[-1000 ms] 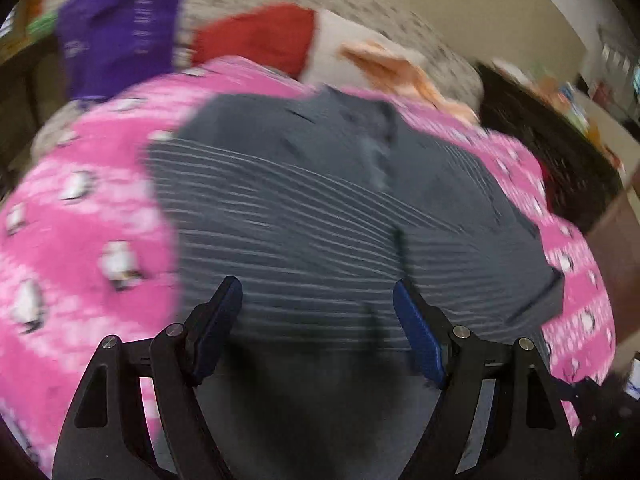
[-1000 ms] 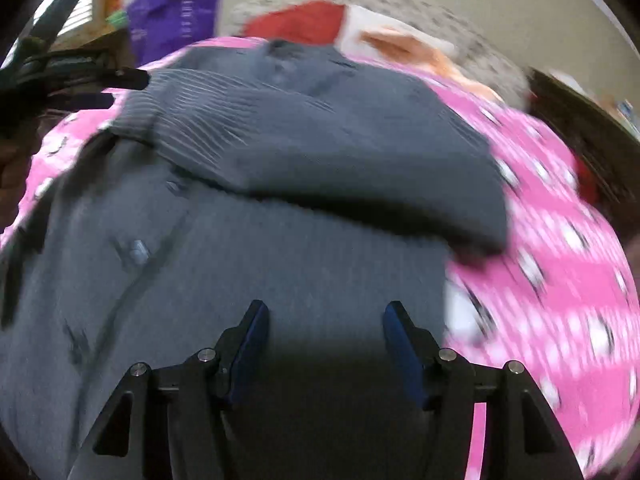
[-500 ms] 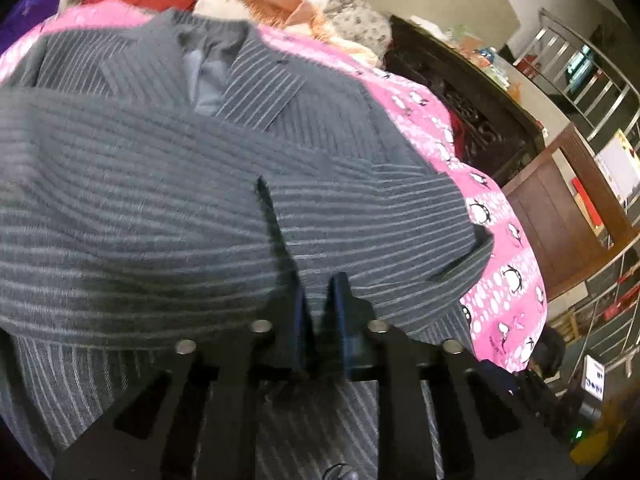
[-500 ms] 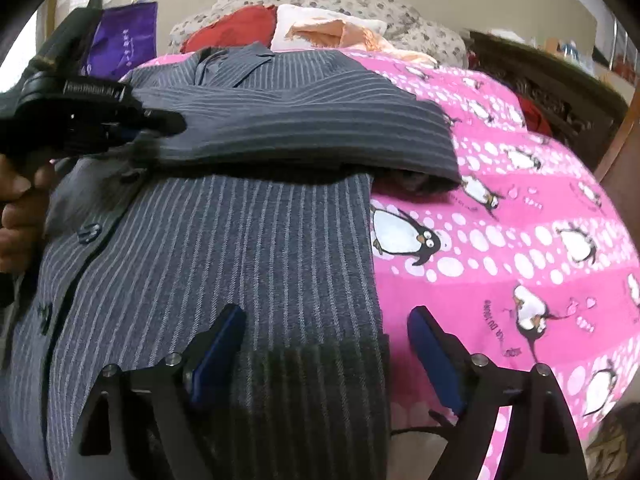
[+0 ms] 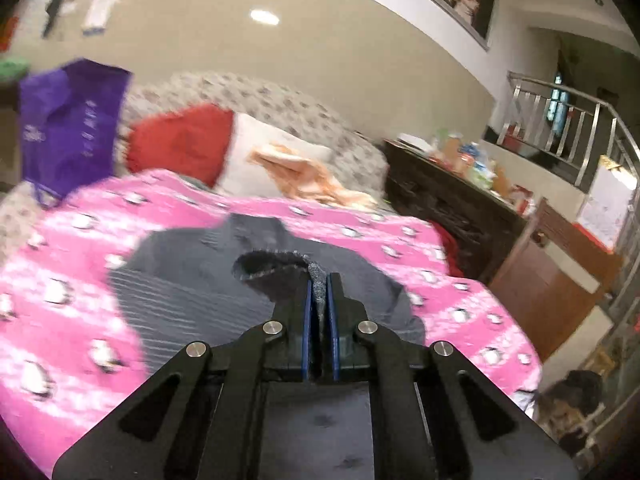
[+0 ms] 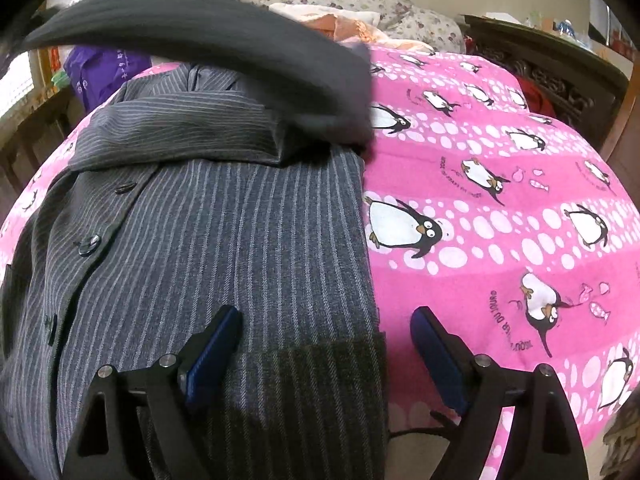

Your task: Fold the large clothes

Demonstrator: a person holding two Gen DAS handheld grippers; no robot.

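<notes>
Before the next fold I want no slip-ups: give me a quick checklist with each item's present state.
1. Left gripper shut on the sleeve: ok.
2. Sleeve lifted clear of the jacket: ok.
3. Right gripper open over the jacket's lower edge: ok.
4. Jacket body lying flat on the pink blanket: ok.
5. Buttons fastened: cannot tell.
6. Other sleeve already folded in: cannot tell.

A pink blanket (image 6: pixel 500 184) printed with penguins covers the bed. Behind it lie a red cushion (image 5: pixel 180 140) and a white pillow (image 5: pixel 256 152) with orange cloth (image 5: pixel 304 176) over it. A purple bag (image 5: pixel 68 128) stands at the left. A dark cabinet (image 5: pixel 452 204) cluttered with small items and a metal railing (image 5: pixel 568 128) are on the right
</notes>
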